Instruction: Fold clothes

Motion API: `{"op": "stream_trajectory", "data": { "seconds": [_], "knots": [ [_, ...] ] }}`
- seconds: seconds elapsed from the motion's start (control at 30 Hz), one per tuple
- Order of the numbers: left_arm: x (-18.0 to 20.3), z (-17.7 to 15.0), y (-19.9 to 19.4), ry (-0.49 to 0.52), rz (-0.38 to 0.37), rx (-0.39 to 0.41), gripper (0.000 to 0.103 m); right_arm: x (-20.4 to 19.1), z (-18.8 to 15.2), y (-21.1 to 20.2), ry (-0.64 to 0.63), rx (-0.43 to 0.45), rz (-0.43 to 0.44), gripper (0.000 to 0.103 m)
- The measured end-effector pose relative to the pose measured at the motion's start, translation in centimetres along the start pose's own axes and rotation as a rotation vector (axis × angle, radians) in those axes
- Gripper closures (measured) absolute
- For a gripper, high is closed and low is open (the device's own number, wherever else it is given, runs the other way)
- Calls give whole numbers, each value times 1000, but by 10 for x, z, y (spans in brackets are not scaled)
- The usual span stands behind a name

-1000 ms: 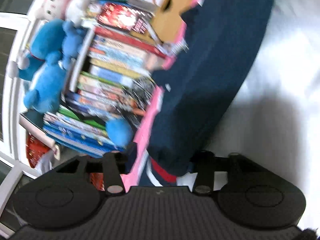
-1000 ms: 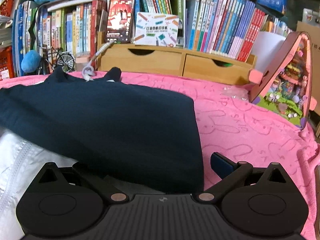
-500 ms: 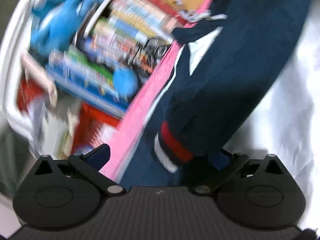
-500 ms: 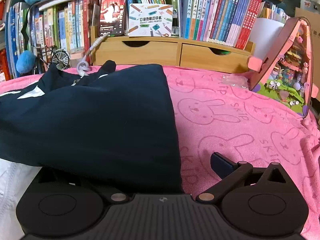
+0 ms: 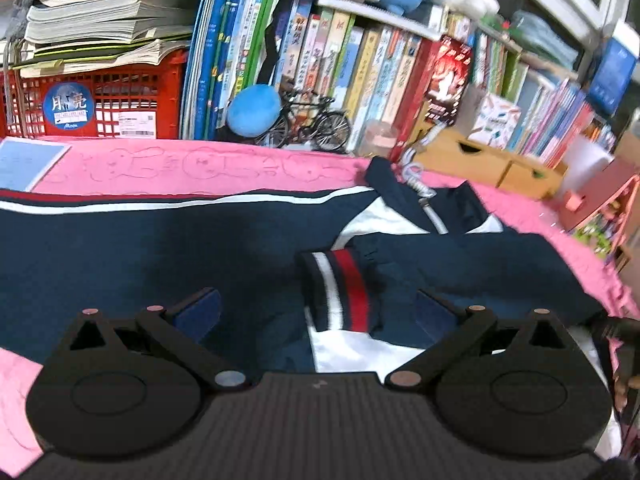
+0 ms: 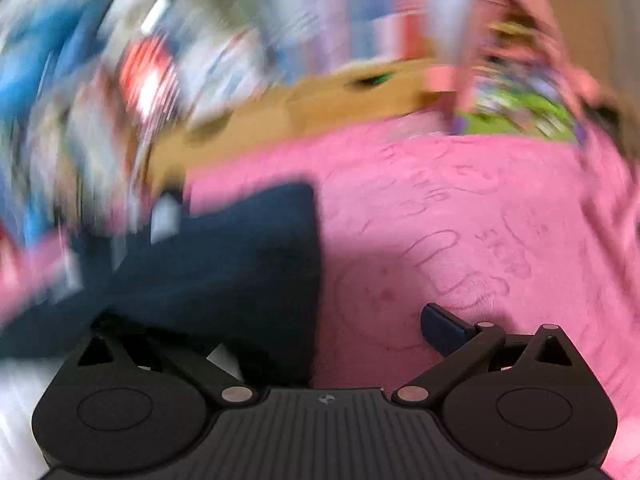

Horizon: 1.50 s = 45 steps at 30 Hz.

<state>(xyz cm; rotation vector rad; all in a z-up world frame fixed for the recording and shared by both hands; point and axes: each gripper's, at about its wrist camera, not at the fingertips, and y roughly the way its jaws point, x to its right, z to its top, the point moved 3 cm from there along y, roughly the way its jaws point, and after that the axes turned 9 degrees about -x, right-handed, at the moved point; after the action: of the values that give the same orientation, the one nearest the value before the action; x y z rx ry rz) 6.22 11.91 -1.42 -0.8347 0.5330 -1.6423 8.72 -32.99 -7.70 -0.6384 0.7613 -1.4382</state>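
A navy jacket (image 5: 140,260) with white panels and red-and-white stripes lies spread on a pink blanket (image 5: 200,164). One sleeve is folded across its chest, and the striped cuff (image 5: 344,292) rests there. My left gripper (image 5: 316,308) hovers over that cuff, open wide, and neither pad touches it. The right wrist view is badly blurred. In it the jacket's folded edge (image 6: 240,260) lies at the left and covers the left finger. My right gripper (image 6: 316,332) stands open, its right finger over bare blanket (image 6: 460,220).
Behind the blanket are rows of books (image 5: 360,72), a red crate (image 5: 100,100) under stacked papers, a model bicycle (image 5: 312,124) and a wooden drawer unit (image 5: 480,156). A paper sheet (image 5: 24,160) lies far left. A miniature house (image 5: 600,216) stands at the right.
The left gripper rolled upright, lifted and opened, letting go of the sleeve, whose cuff now lies on the jacket's chest. The right gripper shifted sideways and its view has blurred.
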Motion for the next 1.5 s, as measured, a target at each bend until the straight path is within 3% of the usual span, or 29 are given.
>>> {"op": "stream_trajectory", "data": {
  "seconds": [0.03, 0.13, 0.23, 0.3, 0.4, 0.47, 0.57, 0.67, 0.77, 0.87, 0.9, 0.93, 1.03, 1.1, 1.17, 1.2, 1.23, 1.3, 1.43, 1.5],
  "knots": [
    [6, -4, -1, 16, -11, 12, 0, -8, -4, -2, -97, -32, -27, 0],
    [27, -6, 2, 50, -66, 34, 0, -19, -21, -21, -291, -22, -26, 0],
    [48, -4, 14, 73, -130, 41, 0, -12, -32, -44, -348, -8, 38, 0],
    [59, -4, 33, 100, -129, 26, 0, -4, -35, -58, -318, 0, 104, 0],
    [65, -9, 63, 115, -71, -23, 0, -3, -36, -73, -235, 28, 236, 1],
    [67, -15, 77, 132, -35, -40, 0, -15, -35, -76, -216, 35, 316, 9],
    [76, -23, 84, 215, 30, -27, 0, -47, -32, -71, -262, 84, 383, 15],
    [81, -28, 86, 278, 68, -28, 0, -70, -25, -52, -258, 52, 425, 23],
    [77, -26, 86, 272, 48, -23, 0, -68, -18, -23, -224, 6, 321, 36],
    [68, -20, 89, 231, 12, -13, 0, -36, -12, -12, -154, 25, 240, 80],
    [66, -18, 89, 225, 7, -11, 0, -25, -9, -11, -122, 15, 226, 100],
    [65, -16, 90, 219, 2, -10, 0, -15, -5, -12, -83, -2, 210, 101],
    [61, -17, 85, 231, -21, -34, 0, -4, -3, -19, -78, -36, 190, 101],
    [57, -22, 75, 266, -31, -63, 0, -7, -9, -27, -167, -29, 127, 100],
    [48, -30, 64, 283, -38, -95, 0, -9, -16, -38, -254, -28, 90, 90],
    [41, -33, 57, 261, -46, -95, 0, -9, -21, -43, -287, -30, 78, 73],
    [34, -35, 50, 239, -55, -95, 0, -13, -26, -49, -311, -16, 75, 45],
    [24, -34, 35, 171, -109, -65, 0, -24, -34, -58, -356, 19, 75, 25],
    [21, -9, 23, 27, -270, 46, 0, -81, -38, -59, -467, 60, 176, 26],
    [29, 3, 36, 38, -183, 49, 0, -109, -31, -50, -509, 77, 213, 26]
  ]
}}
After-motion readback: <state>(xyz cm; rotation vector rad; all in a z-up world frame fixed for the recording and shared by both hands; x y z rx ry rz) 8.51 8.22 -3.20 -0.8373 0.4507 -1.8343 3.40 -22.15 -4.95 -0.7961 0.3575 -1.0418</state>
